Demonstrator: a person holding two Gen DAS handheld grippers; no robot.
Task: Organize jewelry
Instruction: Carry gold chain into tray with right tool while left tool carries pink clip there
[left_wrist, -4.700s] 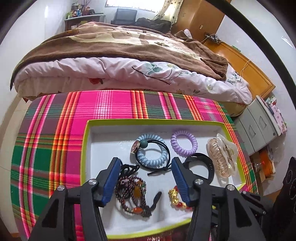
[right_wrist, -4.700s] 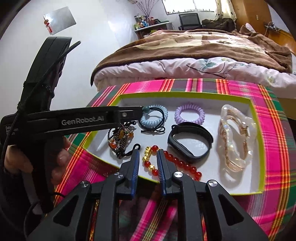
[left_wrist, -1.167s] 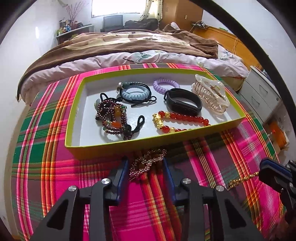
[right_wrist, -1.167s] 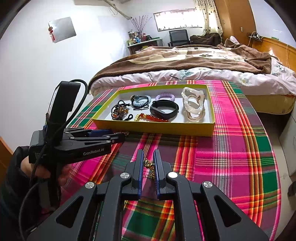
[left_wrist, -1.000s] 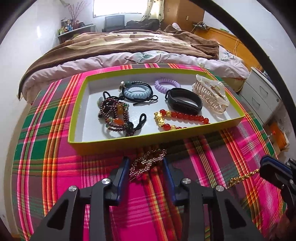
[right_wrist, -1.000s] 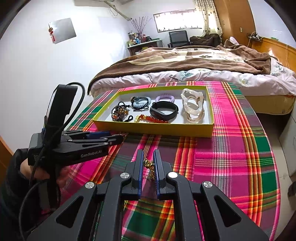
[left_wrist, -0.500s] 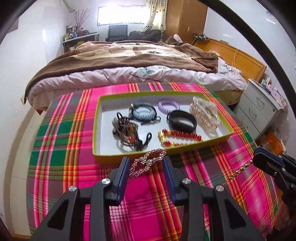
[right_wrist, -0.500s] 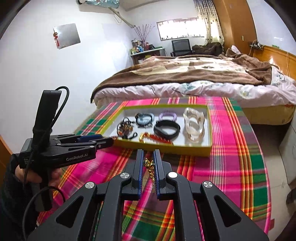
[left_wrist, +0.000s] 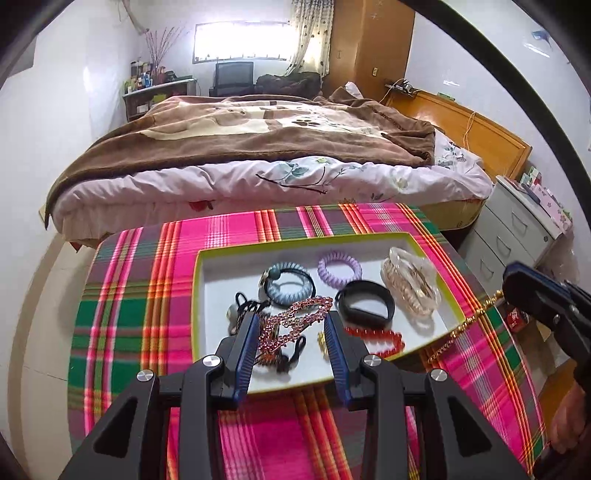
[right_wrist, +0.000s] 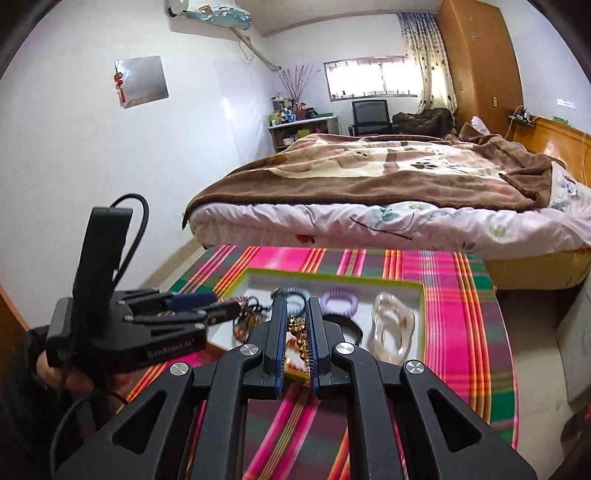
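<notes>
Bedroom setting: a bed (left_wrist: 258, 155) with a brown blanket over a pale floral quilt stands behind a table covered in a pink, green and orange plaid cloth (left_wrist: 122, 325), and a grey drawer unit (left_wrist: 517, 236) sits at the right of the left wrist view. On the cloth rests a shallow tray (left_wrist: 197, 295) with a yellow-green rim and white floor. Inside it lie a light blue coiled hair tie (left_wrist: 288, 286), a lilac coiled hair tie (left_wrist: 339, 266), a black band (left_wrist: 365, 304), a clear and gold claw clip (left_wrist: 412, 286), a red bead bracelet (left_wrist: 380, 338) and a dark beaded bracelet (left_wrist: 240, 314), the last partly hidden behind the left gripper's finger. Left gripper (left_wrist: 291, 332) is clenched on a pink rhinestone hair clip (left_wrist: 295, 321), which spans the gap between the blue pads and is held in the air above the near part of the tray. Right gripper (right_wrist: 295, 332) is clamped nearly closed on a gold chain (right_wrist: 299, 339); in the left wrist view the chain hangs slack from that gripper's tip, off the tray's right edge above the cloth. A hand (right_wrist: 55, 373) grips the left tool's handle at the lower left of the right wrist view
</notes>
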